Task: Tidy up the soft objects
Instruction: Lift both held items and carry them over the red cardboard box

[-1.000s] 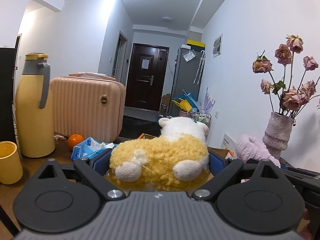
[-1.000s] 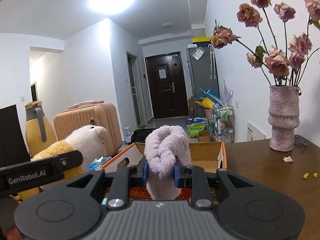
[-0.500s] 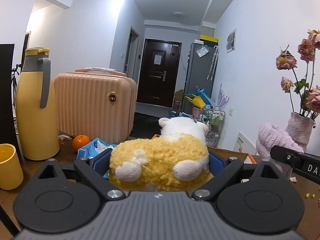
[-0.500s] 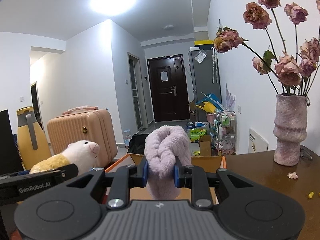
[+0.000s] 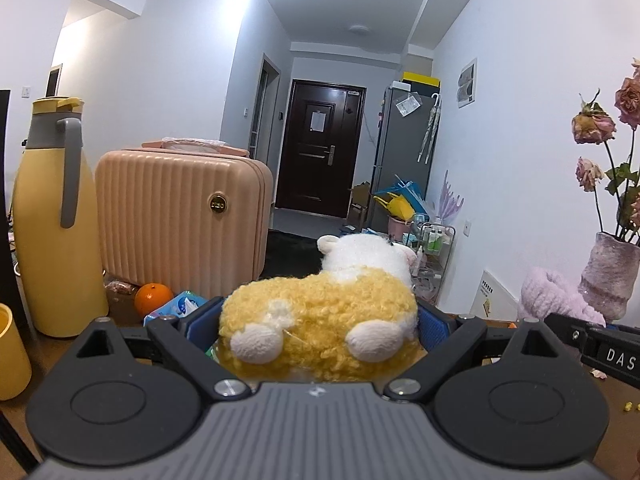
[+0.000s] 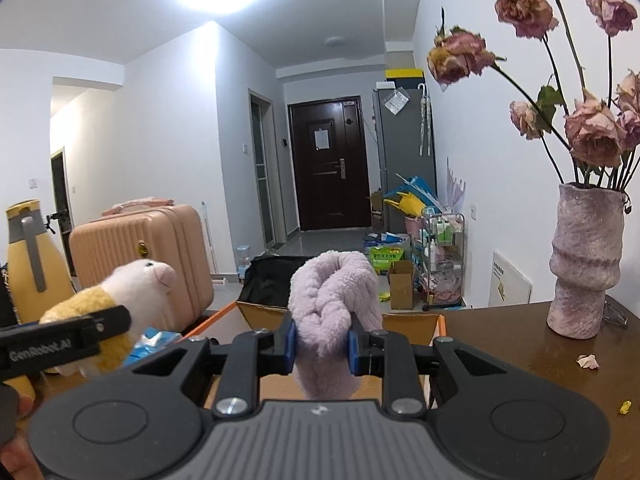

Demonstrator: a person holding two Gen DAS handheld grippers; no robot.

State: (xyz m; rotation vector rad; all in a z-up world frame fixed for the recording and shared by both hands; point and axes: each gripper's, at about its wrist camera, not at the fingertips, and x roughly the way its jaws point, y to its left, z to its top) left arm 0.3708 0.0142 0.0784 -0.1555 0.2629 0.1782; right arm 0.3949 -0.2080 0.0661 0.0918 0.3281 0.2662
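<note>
My left gripper (image 5: 318, 322) is shut on a yellow and white plush sheep (image 5: 320, 320) and holds it up above the table. The sheep also shows at the left of the right wrist view (image 6: 132, 288). My right gripper (image 6: 322, 344) is shut on a fluffy lilac cloth (image 6: 334, 312), held above an open cardboard box (image 6: 412, 322). The lilac cloth also shows at the right of the left wrist view (image 5: 552, 296). The box floor is mostly hidden behind my right gripper.
A yellow thermos jug (image 5: 52, 220), a yellow cup (image 5: 10, 352), a pink ribbed case (image 5: 180, 216), an orange (image 5: 152, 298) and a blue tissue pack (image 5: 182, 306) stand at the left. A vase of dried roses (image 6: 584, 264) stands on the brown table (image 6: 500, 340) at the right.
Both grippers have risen a little and pulled back with their loads. The lilac cloth now sits farther right and lower in the left wrist view.
</note>
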